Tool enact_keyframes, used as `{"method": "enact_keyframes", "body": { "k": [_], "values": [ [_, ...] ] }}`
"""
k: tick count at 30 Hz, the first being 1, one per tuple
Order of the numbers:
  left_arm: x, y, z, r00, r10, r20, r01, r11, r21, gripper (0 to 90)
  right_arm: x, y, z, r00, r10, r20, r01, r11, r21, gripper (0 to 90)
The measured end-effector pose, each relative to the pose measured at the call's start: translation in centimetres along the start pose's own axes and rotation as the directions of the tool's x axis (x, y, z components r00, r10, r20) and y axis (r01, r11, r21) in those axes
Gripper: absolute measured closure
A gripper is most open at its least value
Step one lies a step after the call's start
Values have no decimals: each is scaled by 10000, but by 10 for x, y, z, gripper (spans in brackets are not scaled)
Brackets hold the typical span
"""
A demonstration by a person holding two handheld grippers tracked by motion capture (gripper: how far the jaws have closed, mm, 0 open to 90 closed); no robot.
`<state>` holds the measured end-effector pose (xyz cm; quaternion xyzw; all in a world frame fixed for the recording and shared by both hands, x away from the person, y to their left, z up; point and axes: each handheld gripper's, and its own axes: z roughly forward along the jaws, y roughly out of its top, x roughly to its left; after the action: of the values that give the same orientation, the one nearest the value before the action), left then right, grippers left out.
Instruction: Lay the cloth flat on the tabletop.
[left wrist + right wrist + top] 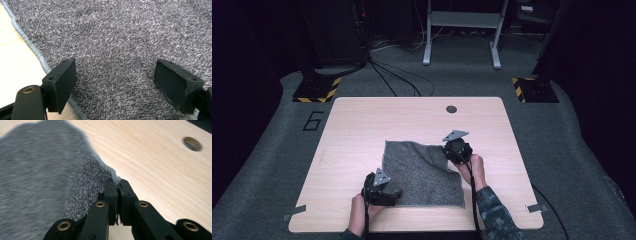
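towel (419, 172): grey, mid-table, mostly flat | right gripper (452, 145): jaws pinching far-right corner, raised off table (362, 125) | left gripper (384, 192): jaws spread over near-left edge, gripping nothing | progress: fold likely just starting, nearly all left

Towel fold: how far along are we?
Done: the right hand-held gripper is shut on the grey towel at its far right corner, which is raised off the table. In hand: the left hand-held gripper stands open over the near left edge. Left: no fold is laid; most of the towel lies flat.
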<state>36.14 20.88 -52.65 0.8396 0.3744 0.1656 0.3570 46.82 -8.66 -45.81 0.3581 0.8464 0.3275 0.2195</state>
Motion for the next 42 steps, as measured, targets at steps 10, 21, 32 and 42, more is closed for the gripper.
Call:
{"method": "enact_keyframes", "body": {
  "k": [10,21,32,42],
  "values": [
    [1,2,0,9999,93,130,-96,9998,187,175,-47,1,29,9950,744,673,-779,9957,506,866],
    [1,2,1,9995,30,330,-37,9998,205,139,-58,-13,53,9824,1592,976,-1709,9772,1264,680],
    [11,13,-10,9984,-456,345,464,9987,-225,44,-51,-20,21,9746,2214,341,-2234,9719,746,248],
    [49,41,-15,9974,-657,292,662,9977,-152,14,-14,-38,-9,9792,1892,-738,-1880,9819,219,110]
  ]
}}
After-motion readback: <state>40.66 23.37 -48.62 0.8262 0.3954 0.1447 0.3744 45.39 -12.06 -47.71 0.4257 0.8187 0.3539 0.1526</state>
